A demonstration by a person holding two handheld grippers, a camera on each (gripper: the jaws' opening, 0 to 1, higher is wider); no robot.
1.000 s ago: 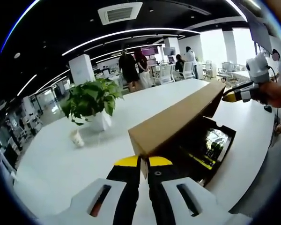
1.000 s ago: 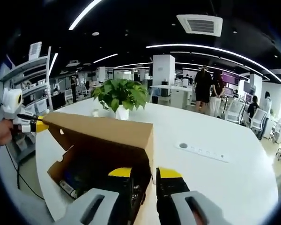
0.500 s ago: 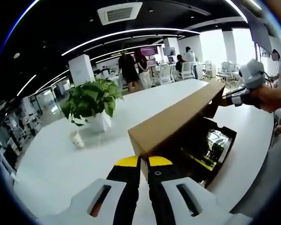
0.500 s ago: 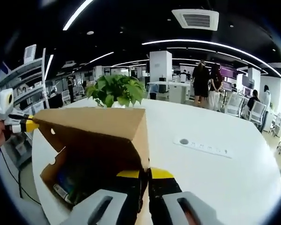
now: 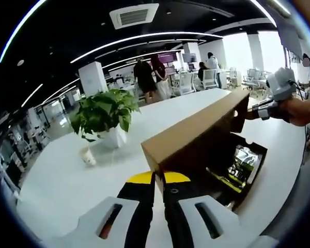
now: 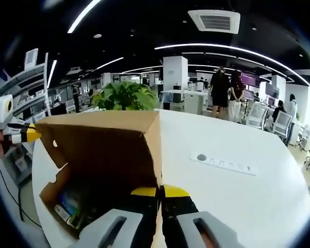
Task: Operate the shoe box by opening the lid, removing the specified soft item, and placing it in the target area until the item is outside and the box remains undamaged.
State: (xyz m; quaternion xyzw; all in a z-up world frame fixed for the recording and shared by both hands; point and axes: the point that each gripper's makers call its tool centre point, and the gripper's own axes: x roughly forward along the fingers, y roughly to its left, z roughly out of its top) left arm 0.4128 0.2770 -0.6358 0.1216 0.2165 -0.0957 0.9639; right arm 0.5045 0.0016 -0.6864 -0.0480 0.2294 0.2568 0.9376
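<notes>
The lid (image 5: 196, 132) is seen in plain tan cardboard, its underside brown; the box (image 6: 57, 194) below is dark inside, with yellow-green glints. The worktop (image 5: 67, 175) is white. Each claw (image 5: 156, 178) (image 6: 159, 192) is black, tipped yellow — on white-grey housings. The plant (image 5: 103, 111) is green, potted in white.

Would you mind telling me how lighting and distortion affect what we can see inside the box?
Left gripper view: the box interior is dark under the raised lid, with glare on shiny contents. Right gripper view: the interior is shadowed and contents indistinct; fisheye bends the ceiling lights.
</notes>
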